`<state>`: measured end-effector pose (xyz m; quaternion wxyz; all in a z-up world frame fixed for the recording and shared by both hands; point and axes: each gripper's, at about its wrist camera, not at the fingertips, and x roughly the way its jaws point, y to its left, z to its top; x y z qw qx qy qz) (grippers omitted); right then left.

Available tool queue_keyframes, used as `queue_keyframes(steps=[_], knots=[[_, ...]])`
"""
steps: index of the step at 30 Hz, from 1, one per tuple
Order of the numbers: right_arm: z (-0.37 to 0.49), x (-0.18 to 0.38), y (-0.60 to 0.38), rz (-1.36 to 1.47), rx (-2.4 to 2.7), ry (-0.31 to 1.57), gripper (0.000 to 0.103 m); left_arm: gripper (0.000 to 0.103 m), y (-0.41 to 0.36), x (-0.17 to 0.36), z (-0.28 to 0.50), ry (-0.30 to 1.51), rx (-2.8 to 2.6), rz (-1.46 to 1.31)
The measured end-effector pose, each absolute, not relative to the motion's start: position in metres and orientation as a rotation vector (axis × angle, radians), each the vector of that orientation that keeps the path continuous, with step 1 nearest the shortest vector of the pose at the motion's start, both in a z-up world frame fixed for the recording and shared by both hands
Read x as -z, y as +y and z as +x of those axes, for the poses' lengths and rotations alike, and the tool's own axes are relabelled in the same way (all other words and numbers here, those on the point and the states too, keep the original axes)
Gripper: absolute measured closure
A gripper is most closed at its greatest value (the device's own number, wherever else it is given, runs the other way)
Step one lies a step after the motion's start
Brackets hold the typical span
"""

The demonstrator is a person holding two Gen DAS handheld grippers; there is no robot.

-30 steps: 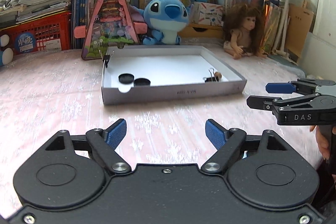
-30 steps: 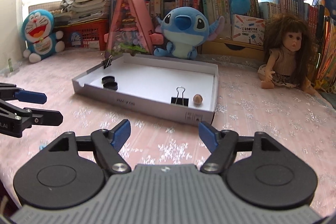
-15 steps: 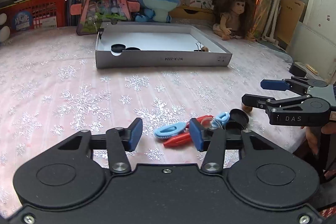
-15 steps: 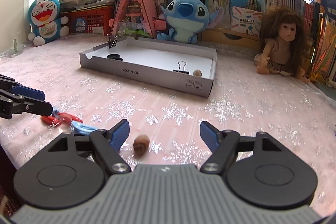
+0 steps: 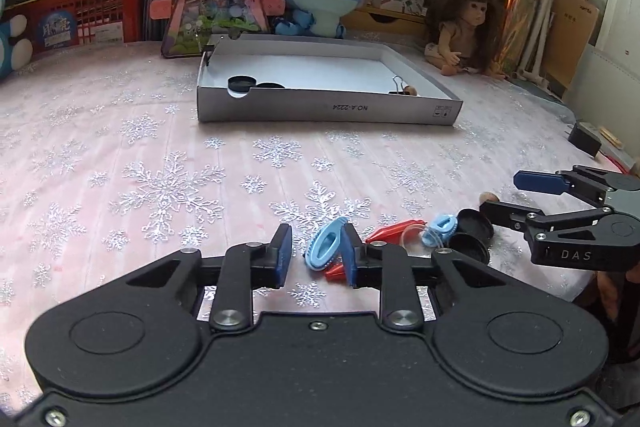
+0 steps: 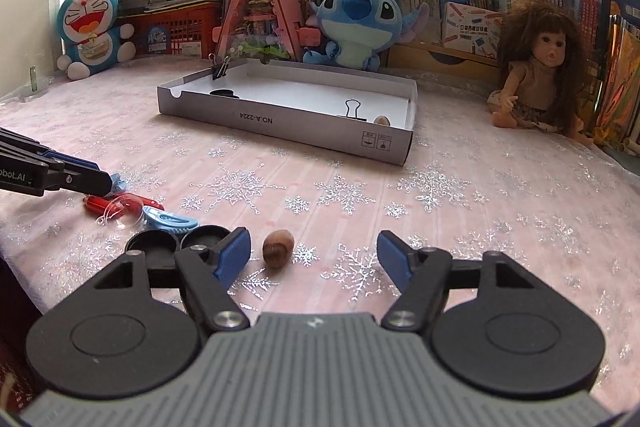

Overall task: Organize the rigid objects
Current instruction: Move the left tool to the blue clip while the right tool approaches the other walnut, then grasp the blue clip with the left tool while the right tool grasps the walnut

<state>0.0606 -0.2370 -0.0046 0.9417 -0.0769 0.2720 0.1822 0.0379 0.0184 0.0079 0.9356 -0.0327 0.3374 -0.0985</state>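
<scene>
My left gripper (image 5: 316,259) is low over a pile at the table's near edge, its jaws closing. A light blue clip (image 5: 324,247) stands between them against the right pad, with a gap to the left pad. Beside it lie a red clip (image 5: 394,229), a second blue clip (image 5: 440,229) and two black round lids (image 5: 474,223). My right gripper (image 6: 312,251) is wide and closing slightly around a brown nut (image 6: 278,247), which sits near its left finger untouched. The grey box tray (image 6: 280,127) holds black lids, a binder clip and a nut.
Plush toys, a doll (image 6: 540,67), books and red baskets line the back of the table behind the tray. A black adapter (image 5: 584,143) lies at the right edge. The pink snowflake cloth (image 5: 160,187) stretches between the tray and the pile.
Both grippers came down from facing the tray to the pile at the near edge. The left jaws narrowed a lot around the blue clip. The right jaws now frame the nut.
</scene>
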Motion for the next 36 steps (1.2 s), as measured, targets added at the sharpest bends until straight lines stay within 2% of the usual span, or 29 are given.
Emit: queue_keyframes(steps=[8,13,14,15,16,18,19,20,36], knots=[[0.061,0.008,-0.236,-0.156,-0.368,0.560,0.027,0.078,0.018,-0.007,0.037,0.694,0.198,-0.060],[0.061,0.010,-0.232,-0.163,-0.366,0.552,0.035,0.078,0.011,-0.003,0.039,0.694,0.204,-0.048],[0.061,0.010,-0.231,-0.166,-0.365,0.548,0.040,0.081,0.010,-0.002,0.039,0.693,0.205,-0.046],[0.061,0.010,-0.230,-0.172,-0.365,0.544,0.048,0.088,0.010,-0.002,0.039,0.693,0.207,-0.045],[0.061,0.010,-0.229,-0.179,-0.365,0.541,0.052,0.091,0.010,-0.002,0.038,0.692,0.206,-0.042],[0.060,0.011,-0.228,-0.182,-0.377,0.542,0.068,0.091,0.010,-0.002,0.037,0.690,0.202,-0.043],[0.060,0.010,-0.227,-0.182,-0.387,0.543,0.073,0.091,0.010,-0.002,0.037,0.690,0.202,-0.043],[0.059,0.010,-0.226,-0.184,-0.390,0.541,0.082,0.091,0.010,-0.002,0.037,0.690,0.201,-0.045],[0.074,-0.003,-0.231,-0.143,-0.351,0.523,0.082,0.091,0.013,-0.016,0.055,0.648,0.168,-0.070]])
